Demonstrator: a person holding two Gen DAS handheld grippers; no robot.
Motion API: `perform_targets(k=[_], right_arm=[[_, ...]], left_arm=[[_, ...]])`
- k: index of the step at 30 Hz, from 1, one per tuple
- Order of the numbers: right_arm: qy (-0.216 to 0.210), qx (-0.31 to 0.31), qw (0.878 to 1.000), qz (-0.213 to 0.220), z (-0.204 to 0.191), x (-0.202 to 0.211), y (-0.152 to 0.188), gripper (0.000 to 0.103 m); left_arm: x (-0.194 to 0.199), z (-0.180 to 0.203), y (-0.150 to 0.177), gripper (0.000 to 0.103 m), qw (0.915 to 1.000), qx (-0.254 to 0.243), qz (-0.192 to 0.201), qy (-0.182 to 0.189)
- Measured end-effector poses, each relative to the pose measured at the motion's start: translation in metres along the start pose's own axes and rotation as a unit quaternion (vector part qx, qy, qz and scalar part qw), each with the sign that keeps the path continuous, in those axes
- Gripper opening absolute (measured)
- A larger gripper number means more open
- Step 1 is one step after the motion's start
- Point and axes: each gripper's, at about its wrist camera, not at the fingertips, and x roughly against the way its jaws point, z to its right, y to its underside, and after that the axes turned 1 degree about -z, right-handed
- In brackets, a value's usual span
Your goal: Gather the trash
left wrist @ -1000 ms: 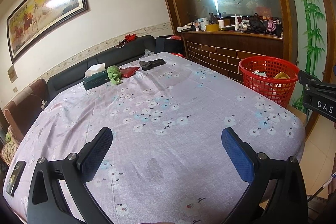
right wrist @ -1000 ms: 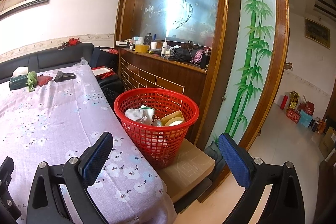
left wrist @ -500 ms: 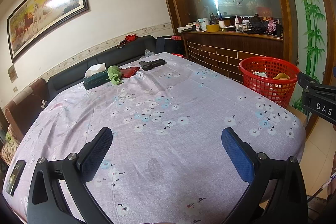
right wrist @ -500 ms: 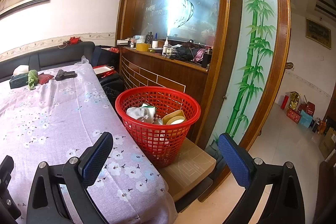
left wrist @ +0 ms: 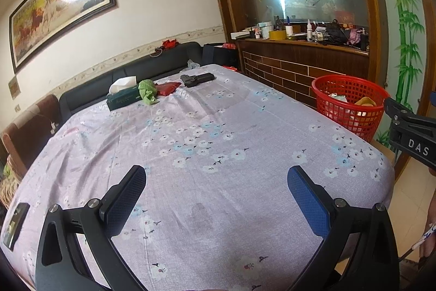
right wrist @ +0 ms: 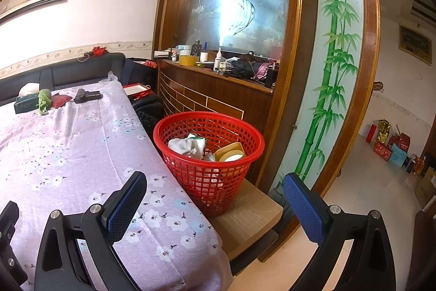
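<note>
A red mesh basket (right wrist: 209, 157) stands on a low wooden stool (right wrist: 245, 217) at the table's right side and holds crumpled white paper and a yellow cup; it also shows in the left wrist view (left wrist: 350, 102). My right gripper (right wrist: 215, 206) is open and empty, in front of the basket. My left gripper (left wrist: 216, 202) is open and empty over the near part of the flowered tablecloth (left wrist: 190, 143). A crumpled green wad (left wrist: 147, 92), a red packet (left wrist: 168, 87), a tissue box (left wrist: 122, 97) and a black object (left wrist: 197, 79) lie at the far end.
A dark sofa (left wrist: 130, 72) runs behind the table. A wooden counter (right wrist: 218, 89) with bottles and clutter stands beyond the basket. A phone (left wrist: 15, 225) lies at the table's near left corner. Tiled floor (right wrist: 368, 198) with boxes opens to the right.
The right gripper view has shifted slightly, with the basket a little higher in frame. The left gripper has barely moved. Both stay open.
</note>
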Motion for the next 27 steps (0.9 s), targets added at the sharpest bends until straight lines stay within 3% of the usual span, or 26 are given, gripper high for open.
perform_targets(k=[16, 23, 27], right_arm=[[-0.014, 0.014, 1.000, 0.008, -0.016, 0.000, -0.008, 0.102], [-0.089, 0.059, 0.993, -0.041, -0.064, -0.017, -0.020, 0.102], [-0.149, 0.108, 0.980, -0.080, -0.124, -0.028, -0.023, 0.102]], left_arm=[[-0.002, -0.010, 0.001, 0.103, 0.9998, 0.017, -0.009, 0.002], [-0.021, -0.071, 0.001, 0.103, 0.9948, 0.075, -0.068, -0.010], [-0.041, -0.132, 0.011, 0.103, 0.9836, 0.127, -0.122, -0.041]])
